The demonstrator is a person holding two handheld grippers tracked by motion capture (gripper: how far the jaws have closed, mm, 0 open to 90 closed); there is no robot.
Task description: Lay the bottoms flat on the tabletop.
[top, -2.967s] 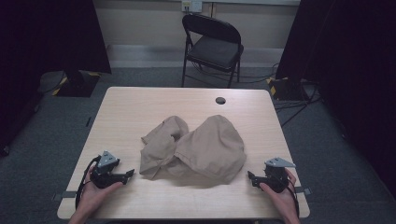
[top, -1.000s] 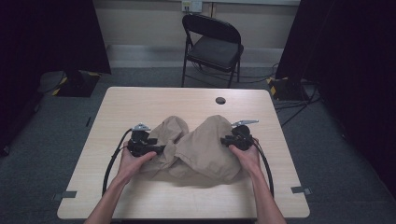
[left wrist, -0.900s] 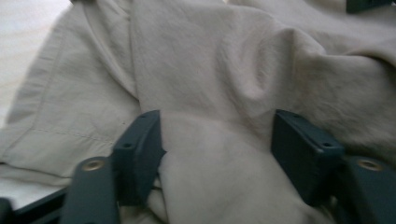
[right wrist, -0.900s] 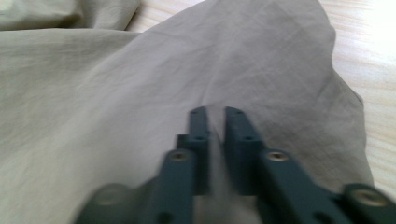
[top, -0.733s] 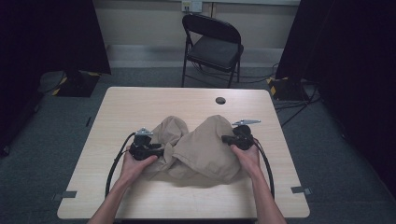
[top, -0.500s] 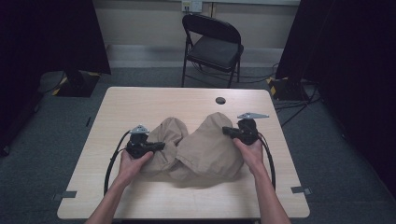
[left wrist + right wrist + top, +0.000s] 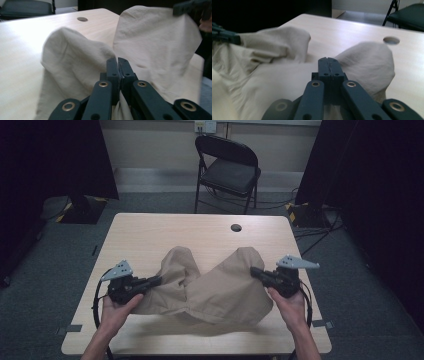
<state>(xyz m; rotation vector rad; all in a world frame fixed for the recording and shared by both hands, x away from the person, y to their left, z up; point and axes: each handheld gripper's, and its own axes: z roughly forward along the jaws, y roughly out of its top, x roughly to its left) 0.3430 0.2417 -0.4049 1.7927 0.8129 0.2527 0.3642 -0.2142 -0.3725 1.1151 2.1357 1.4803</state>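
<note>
Tan cloth (image 7: 210, 287) hung spread above the middle of the wooden table (image 7: 210, 232), its lower edge near the table's front, pinched at its left edge by the clamped left gripper (image 7: 159, 280) and at its right edge by the clamped right gripper (image 7: 253, 271), a round hole (image 7: 236, 227) in the table lying beyond it.

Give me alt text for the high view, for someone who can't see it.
A person stretches a tan cloth above a wooden table, the left gripper and right gripper each shut on a side of it. A black folding chair stands beyond the table.
</note>
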